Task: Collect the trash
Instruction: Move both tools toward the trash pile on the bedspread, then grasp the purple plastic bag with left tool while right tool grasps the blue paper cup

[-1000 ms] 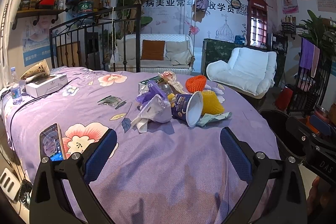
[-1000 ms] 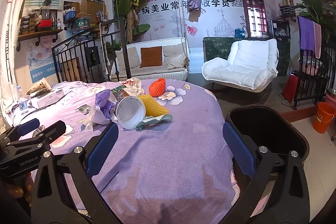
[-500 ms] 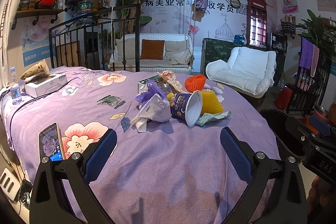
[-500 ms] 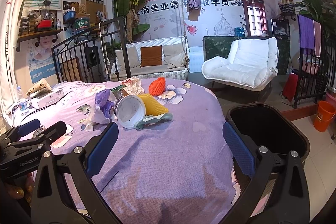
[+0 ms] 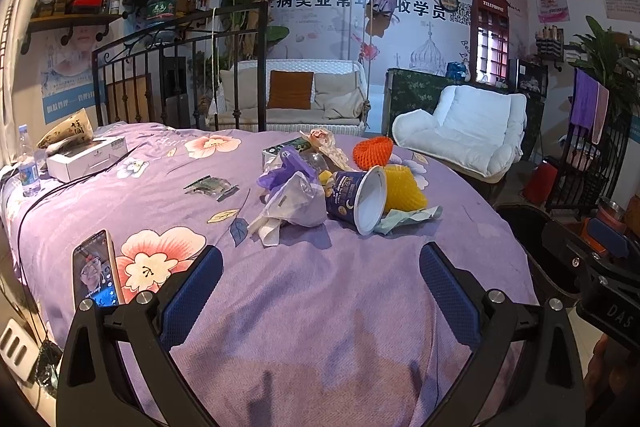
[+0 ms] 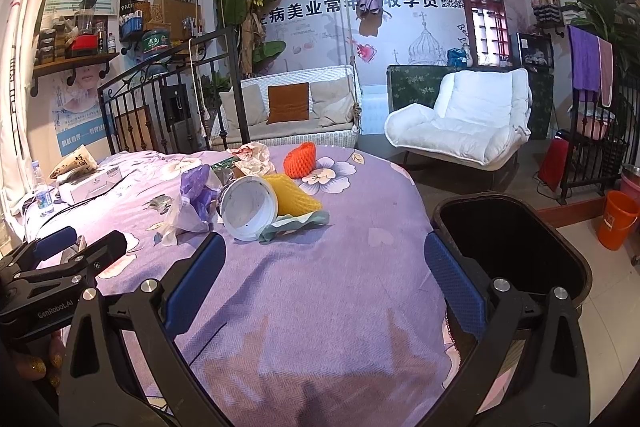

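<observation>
left tongs (image 5: pixel 320 283): held wide, nothing between the pads, poised low over the purple bedspread (image 5: pixel 320 327).
right tongs (image 6: pixel 320 267): also held wide and empty, over the near edge of the same bedspread.
change noted: almost none. against the views of a second ago the pile, the bin and both tongs are seen in the same places; only a very slight drift of the left view is detected.
meaning for task: no piece is judged to have been collected yet; the approach is judged not yet begun.
trash pile: found ahead of both tongs, well apart from the pads, near the middle of the bed.
paper cup (image 5: pixel 358 199): lying on its side, open mouth turned toward the tongs, straight ahead of the left pair.
yellow foam net (image 5: pixel 402 187): tucked just behind and right of the cup, touching it.
orange foam net (image 5: pixel 372 151): farther off, beyond the cup.
clear plastic bag (image 5: pixel 294 205): left of the cup, touching it, with a purple wrapper (image 5: pixel 286 169) behind.
green tissue (image 6: pixel 296 223): flat under the cup's rim, nearest to the right tongs.
black bin (image 6: pixel 508 247): standing off the bed edge, just beyond the right-hand finger of the right tongs, mouth open.
phone (image 5: pixel 95 273): left of the left tongs, screen lit; judged not to be trash.
next move: a reach forward is judged necessary; the tissue or cup appears the easiest first pick.
</observation>
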{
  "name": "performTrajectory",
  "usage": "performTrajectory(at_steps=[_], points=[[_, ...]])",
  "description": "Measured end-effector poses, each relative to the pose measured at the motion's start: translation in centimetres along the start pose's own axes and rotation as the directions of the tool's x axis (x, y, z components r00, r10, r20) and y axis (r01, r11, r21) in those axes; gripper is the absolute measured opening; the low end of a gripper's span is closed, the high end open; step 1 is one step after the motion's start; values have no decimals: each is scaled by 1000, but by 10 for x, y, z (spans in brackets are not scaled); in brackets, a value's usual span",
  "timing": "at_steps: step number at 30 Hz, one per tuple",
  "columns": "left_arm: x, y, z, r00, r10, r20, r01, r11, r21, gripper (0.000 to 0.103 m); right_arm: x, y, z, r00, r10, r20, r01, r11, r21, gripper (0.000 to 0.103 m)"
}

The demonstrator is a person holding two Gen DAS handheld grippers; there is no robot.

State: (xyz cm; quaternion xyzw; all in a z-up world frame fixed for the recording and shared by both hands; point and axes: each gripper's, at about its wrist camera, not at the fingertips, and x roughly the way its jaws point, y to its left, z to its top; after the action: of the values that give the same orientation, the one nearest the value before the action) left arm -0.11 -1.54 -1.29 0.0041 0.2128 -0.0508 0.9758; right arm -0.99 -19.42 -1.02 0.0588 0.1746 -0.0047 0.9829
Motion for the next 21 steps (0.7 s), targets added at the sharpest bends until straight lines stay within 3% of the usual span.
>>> performTrajectory(at_steps=[7, 15, 18, 21], points=[[14, 14, -7, 997, -20, -80, 17, 999, -29, 98, 22, 4, -2, 994, 29, -108, -30, 1000, -9, 98], [40, 36, 0, 985, -51, -163, 42, 997, -60, 98, 72, 14, 9, 962, 121, -246, -131, 991, -27, 98], [54, 46, 12, 982, -56, -179, 42, 996, -82, 98, 88, 22, 17, 959, 171, -226, -182, 983, -27, 97], [72, 52, 27, 977, -63, -205, 45, 994, -95, 92, 113, 38, 23, 943, 194, -269, -223, 971, -82, 84]])
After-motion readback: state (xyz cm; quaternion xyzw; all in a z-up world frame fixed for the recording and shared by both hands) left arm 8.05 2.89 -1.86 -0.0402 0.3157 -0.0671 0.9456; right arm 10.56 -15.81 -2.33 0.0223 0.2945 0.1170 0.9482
